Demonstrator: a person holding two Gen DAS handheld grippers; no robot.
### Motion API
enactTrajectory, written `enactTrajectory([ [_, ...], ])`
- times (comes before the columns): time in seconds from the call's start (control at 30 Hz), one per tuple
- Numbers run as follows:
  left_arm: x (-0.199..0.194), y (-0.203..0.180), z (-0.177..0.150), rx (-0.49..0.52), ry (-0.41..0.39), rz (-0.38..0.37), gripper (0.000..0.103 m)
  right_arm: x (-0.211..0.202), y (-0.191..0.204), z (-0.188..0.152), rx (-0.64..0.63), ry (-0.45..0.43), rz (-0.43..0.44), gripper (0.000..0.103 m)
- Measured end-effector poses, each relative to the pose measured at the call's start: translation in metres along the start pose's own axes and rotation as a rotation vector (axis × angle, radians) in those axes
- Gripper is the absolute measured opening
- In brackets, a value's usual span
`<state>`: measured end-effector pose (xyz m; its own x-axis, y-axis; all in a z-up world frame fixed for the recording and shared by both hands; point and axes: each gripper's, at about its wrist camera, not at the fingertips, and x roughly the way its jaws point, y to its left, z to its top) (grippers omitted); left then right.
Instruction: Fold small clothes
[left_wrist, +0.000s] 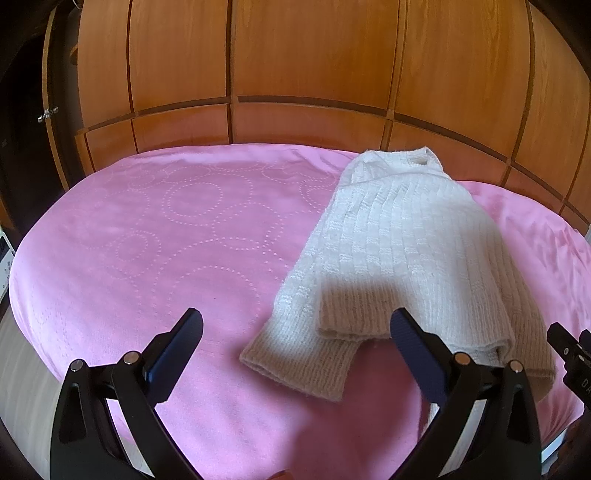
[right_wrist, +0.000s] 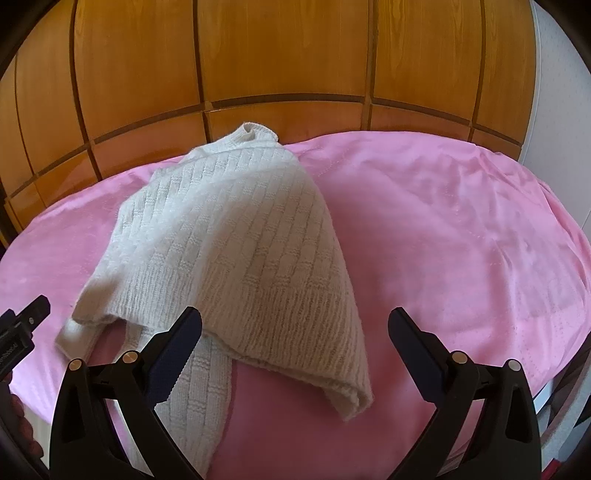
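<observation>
Right wrist view: the right gripper (right_wrist: 295, 325) stands wide open and empty just above the near hem of the cream knitted sweater (right_wrist: 236, 236). The left gripper (left_wrist: 295, 328) is equally spread, holding nothing, beside a ribbed cuff. The risk, as I judge it — the loose, stretchy knit could slip or drag its folded layers apart if pinched shallowly. It lies partly folded on the plush pink blanket (right_wrist: 461, 229), basket-weave textured, soft-edged. Glossy wooden panels (right_wrist: 280, 51) stand behind.
</observation>
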<state>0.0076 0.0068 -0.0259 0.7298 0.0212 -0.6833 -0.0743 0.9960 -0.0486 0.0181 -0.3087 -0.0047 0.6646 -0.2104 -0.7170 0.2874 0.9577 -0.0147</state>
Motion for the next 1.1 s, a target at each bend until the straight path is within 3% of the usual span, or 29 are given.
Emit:
enactTrajectory([
  [0.27,0.003,0.005,0.004,0.006,0.012,-0.02,0.101,0.004,-0.008,0.001,0.0,0.016,0.003,0.1],
  [0.53,0.021,0.05,0.011,-0.107,0.071,-0.122,0.101,0.021,-0.056,-0.014,0.064,0.104,0.055,0.1],
  [0.7,0.036,0.067,0.007,-0.157,0.125,-0.149,0.1,0.031,-0.059,-0.021,0.053,0.138,0.074,0.1],
  [0.77,0.045,0.069,0.004,-0.173,0.155,-0.15,0.097,0.025,-0.043,-0.016,-0.021,0.091,0.077,0.1],
  [0.9,0.057,0.064,-0.002,-0.175,0.207,-0.167,0.084,0.022,0.008,0.003,-0.148,0.037,0.232,0.1],
  [1.0,0.054,0.065,-0.005,-0.165,0.211,-0.192,0.082,0.033,0.055,0.012,-0.236,0.043,0.354,0.1],
  [1.1,0.052,0.068,-0.005,-0.153,0.223,-0.219,0.08,0.047,0.094,0.013,-0.342,0.074,0.372,0.091],
])
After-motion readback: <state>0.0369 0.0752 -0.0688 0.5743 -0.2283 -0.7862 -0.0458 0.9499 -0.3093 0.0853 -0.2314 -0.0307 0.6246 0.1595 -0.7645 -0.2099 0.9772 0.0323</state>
